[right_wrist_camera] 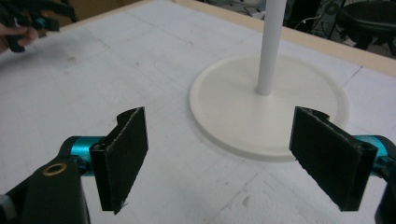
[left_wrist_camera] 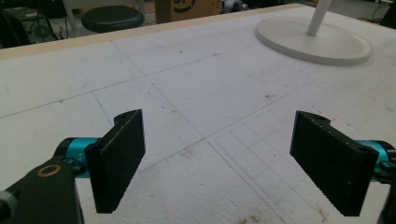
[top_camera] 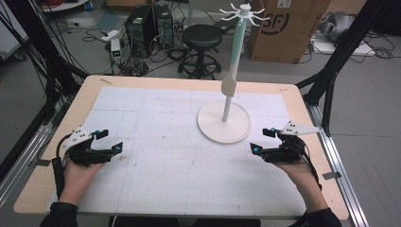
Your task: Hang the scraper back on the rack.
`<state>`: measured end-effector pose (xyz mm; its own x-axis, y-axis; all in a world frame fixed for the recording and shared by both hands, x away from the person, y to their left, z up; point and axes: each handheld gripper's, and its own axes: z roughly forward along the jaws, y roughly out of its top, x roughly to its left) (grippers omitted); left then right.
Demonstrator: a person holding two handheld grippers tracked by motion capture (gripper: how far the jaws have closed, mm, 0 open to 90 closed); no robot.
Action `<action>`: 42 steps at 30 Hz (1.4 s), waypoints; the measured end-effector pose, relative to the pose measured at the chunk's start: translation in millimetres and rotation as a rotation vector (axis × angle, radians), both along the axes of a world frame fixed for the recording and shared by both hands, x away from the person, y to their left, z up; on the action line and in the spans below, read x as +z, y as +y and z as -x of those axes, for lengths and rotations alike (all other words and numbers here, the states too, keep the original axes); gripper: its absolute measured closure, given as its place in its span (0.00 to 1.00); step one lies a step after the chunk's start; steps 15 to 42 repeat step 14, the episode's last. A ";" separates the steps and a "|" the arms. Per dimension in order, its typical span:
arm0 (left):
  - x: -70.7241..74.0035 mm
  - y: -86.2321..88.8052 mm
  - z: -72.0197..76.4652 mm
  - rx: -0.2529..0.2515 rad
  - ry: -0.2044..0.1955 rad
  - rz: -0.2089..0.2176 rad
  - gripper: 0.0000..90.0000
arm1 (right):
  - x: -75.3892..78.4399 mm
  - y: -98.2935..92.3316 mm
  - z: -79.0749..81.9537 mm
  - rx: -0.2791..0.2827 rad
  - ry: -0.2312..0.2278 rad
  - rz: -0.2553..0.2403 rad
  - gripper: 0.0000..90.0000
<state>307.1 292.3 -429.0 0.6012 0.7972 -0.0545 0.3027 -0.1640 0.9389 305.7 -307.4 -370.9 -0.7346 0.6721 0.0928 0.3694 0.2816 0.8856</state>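
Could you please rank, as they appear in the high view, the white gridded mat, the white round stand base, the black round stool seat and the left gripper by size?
1. White gridded mat.
2. White round stand base.
3. Left gripper and black round stool seat look alike, and the stool stands farther off, so I leave them unranked.

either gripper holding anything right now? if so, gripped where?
Nothing is held. The left gripper and the right gripper both have their jaws wide apart over the bare table mat. The white stand sits untouched near the right one.
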 end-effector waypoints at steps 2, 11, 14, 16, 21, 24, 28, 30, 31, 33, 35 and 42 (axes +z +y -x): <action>-0.1 -2.6 -0.2 0.002 -0.002 0.003 0.21 | -8.0 0.1 -2.1 0.004 0.028 0.012 0.22; 2.3 -6.7 3.8 -0.021 -0.003 -0.021 0.21 | -25.6 -5.3 -12.3 -0.030 0.058 -0.018 0.21; 2.0 -4.8 3.7 -0.021 0.002 -0.028 0.21 | -27.4 -5.8 -13.7 -0.036 0.063 -0.018 0.21; 2.0 -4.8 3.7 -0.021 0.002 -0.028 0.21 | -27.4 -5.8 -13.7 -0.036 0.063 -0.018 0.21; 2.0 -4.8 3.7 -0.021 0.002 -0.028 0.21 | -27.4 -5.8 -13.7 -0.036 0.063 -0.018 0.21; 2.0 -4.8 3.7 -0.021 0.002 -0.028 0.21 | -27.4 -5.8 -13.7 -0.036 0.063 -0.018 0.21; 2.0 -4.8 3.7 -0.021 0.002 -0.028 0.21 | -27.4 -5.8 -13.7 -0.036 0.063 -0.018 0.21; 2.0 -4.8 3.7 -0.021 0.002 -0.028 0.21 | -27.4 -5.8 -13.7 -0.036 0.063 -0.018 0.21; 2.0 -4.8 3.7 -0.021 0.002 -0.028 0.21 | -27.4 -5.8 -13.7 -0.036 0.063 -0.018 0.21; 2.0 -4.8 3.7 -0.021 0.002 -0.028 0.21 | -27.4 -5.8 -13.7 -0.036 0.063 -0.018 0.21; 2.0 -4.8 3.7 -0.021 0.002 -0.028 0.21 | -27.4 -5.8 -13.7 -0.036 0.063 -0.018 0.21; 2.0 -4.8 3.7 -0.021 0.002 -0.028 0.21 | -27.4 -5.8 -13.7 -0.036 0.063 -0.018 0.21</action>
